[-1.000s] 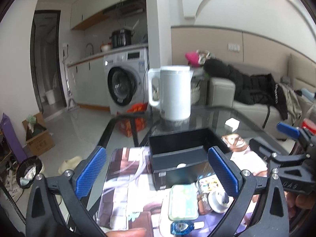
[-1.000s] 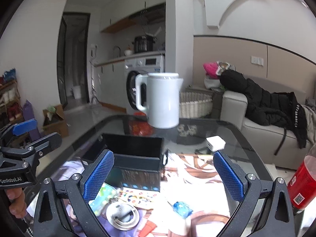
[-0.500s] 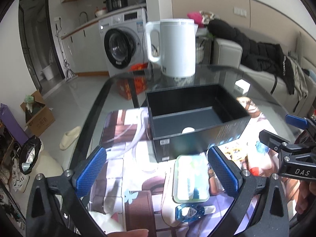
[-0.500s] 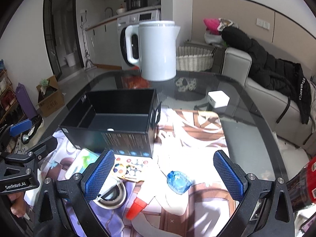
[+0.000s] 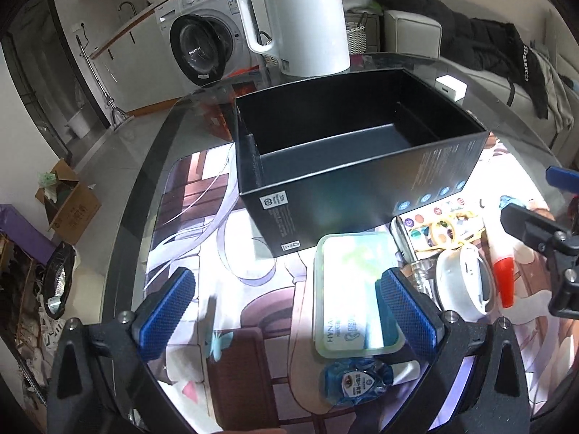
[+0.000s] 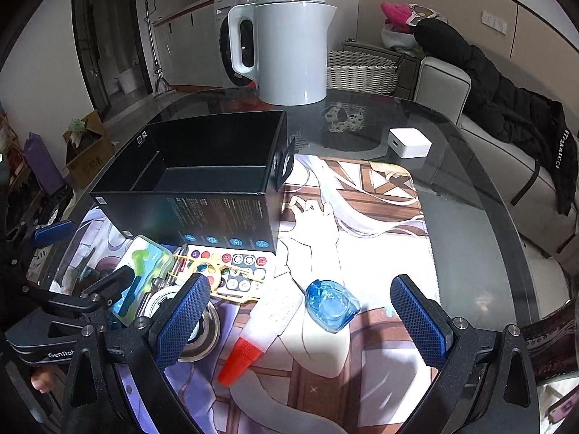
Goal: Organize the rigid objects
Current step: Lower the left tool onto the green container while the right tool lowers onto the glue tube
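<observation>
A glass surface point(image 6: 470, 188) in a living room carries an empty black box point(image 5: 347, 152); both grippers point(image 5: 289, 311) point(image 6: 307, 316) spread, holding nothing.

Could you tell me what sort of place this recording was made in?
Most likely a small home with an open kitchen and living area: a washing machine sits under a counter, a sofa stands close by, and a white kettle stands on the glass table.

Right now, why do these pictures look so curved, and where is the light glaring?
Both wrist views are fisheye: the glass table's edge bows and the corners go black. In the left view, glare whitens the printed mat and the green-lidded case; in the right view, sunlight washes out the mat beside the blue bottle.
</observation>
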Motion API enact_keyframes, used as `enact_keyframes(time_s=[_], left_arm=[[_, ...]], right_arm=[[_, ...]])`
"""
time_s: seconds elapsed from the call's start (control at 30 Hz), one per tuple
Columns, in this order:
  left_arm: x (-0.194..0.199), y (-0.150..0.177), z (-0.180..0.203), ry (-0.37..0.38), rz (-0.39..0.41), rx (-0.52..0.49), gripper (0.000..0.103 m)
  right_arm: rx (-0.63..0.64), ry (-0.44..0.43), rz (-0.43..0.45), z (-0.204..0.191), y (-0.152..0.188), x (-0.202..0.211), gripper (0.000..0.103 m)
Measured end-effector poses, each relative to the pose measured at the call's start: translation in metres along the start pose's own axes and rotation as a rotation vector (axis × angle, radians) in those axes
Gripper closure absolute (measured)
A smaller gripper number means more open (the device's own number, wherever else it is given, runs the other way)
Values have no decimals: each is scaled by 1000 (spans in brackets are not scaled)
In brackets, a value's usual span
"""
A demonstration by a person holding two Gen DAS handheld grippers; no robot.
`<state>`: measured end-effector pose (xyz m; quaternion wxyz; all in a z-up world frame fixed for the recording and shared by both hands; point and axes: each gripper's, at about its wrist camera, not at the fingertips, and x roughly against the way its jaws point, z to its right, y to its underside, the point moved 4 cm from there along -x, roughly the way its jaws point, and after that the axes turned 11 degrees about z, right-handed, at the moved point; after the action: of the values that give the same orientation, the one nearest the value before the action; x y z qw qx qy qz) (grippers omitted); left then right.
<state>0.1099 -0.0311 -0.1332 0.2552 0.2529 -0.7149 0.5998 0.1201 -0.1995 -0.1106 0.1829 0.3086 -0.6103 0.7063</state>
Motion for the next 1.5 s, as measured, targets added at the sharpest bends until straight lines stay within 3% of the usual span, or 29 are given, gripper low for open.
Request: enact_keyframes(time_s=[0.3,0.53,0.63,0.73,0.9,1.0,1.03,1.27,1.5], left_arm=[[-5,3,-2,31,-14,33,0],[0,2,19,91,-7,-54,2],[-2,2,16,122,-28,-16,2],[-9,5,12,128,-68,-10,14],[-8,6,5,138,-70,20,17],[-7,8,7,173,-85,35,37],[-8,9,7,169,-99,27,47],[-6,10,0,156,-100,26,47],[-4,12,-2,142,-93,5,47]], right_arm=[[28,12,-60,1,12,-8,1],[31,14,-72,1,14,-10,1],[30,12,-72,1,14,-10,1],[33,14,-77,1,16,-12,1],[38,13,-74,1,16,-13,1],[52,-1,-84,-4,19,-15,2],[56,-8,-88,-5,21,-16,3],[25,-96,-96,-9,22,-12,32],[-24,-113,-118,-1,20,-12,42]])
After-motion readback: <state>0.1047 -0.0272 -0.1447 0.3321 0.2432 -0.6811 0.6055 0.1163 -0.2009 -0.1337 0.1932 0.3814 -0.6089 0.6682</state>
